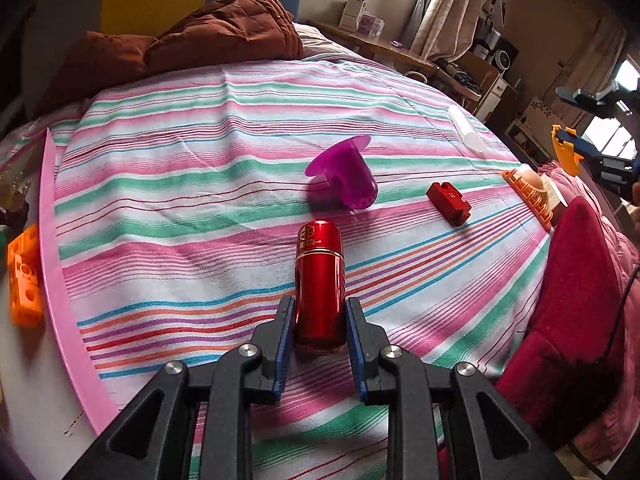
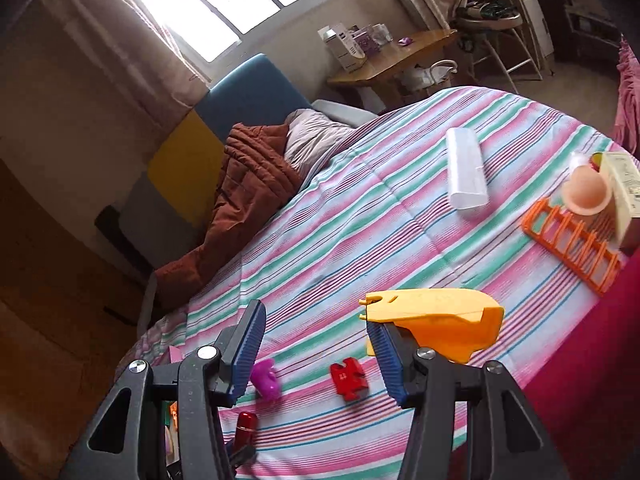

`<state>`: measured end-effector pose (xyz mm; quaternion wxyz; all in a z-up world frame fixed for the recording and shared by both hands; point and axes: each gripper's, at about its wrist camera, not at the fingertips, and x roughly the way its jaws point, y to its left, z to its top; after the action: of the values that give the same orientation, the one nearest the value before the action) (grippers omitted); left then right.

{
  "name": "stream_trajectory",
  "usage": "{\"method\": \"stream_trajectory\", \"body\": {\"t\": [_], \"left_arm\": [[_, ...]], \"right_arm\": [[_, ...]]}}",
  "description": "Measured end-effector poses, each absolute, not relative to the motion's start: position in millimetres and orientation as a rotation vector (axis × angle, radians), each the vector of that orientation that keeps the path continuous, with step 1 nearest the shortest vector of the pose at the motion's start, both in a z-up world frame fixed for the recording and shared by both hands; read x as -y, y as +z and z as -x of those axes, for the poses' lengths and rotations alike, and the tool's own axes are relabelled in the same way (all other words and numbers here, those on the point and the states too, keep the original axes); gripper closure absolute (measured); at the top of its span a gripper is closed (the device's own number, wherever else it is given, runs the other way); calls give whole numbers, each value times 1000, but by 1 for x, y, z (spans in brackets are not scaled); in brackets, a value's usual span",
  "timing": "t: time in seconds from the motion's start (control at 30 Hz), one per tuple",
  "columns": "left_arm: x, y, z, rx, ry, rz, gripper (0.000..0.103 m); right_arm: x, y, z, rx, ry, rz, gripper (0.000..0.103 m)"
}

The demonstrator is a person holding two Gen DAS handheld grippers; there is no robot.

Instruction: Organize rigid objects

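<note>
The left gripper (image 1: 316, 316) clamps a shiny red metal cylinder (image 1: 319, 280), its long axis pointing straight ahead along the fingers.

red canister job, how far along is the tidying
Early to midway. Orange blocks already sit past the pink tray rim. The left hand-held gripper is shut on the red canister. Purple cup, red block and clear tube lie loose on the bedsheet.
</note>
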<state>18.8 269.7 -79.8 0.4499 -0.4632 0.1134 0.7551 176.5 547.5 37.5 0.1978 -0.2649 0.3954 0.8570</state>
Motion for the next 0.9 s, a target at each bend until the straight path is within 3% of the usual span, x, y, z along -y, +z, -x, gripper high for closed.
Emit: {"method": "stream_trajectory", "body": {"t": [0.2, 0.9], "left_arm": [[-262, -79, -22, -295, 1880, 1136, 78], [-250, -83, -29, -296, 1902, 1102, 78]], "right_arm": [[-554, 29, -193, -1129, 2329, 772, 49], [-472, -22, -95, -1020, 2378, 1323, 49]]}}
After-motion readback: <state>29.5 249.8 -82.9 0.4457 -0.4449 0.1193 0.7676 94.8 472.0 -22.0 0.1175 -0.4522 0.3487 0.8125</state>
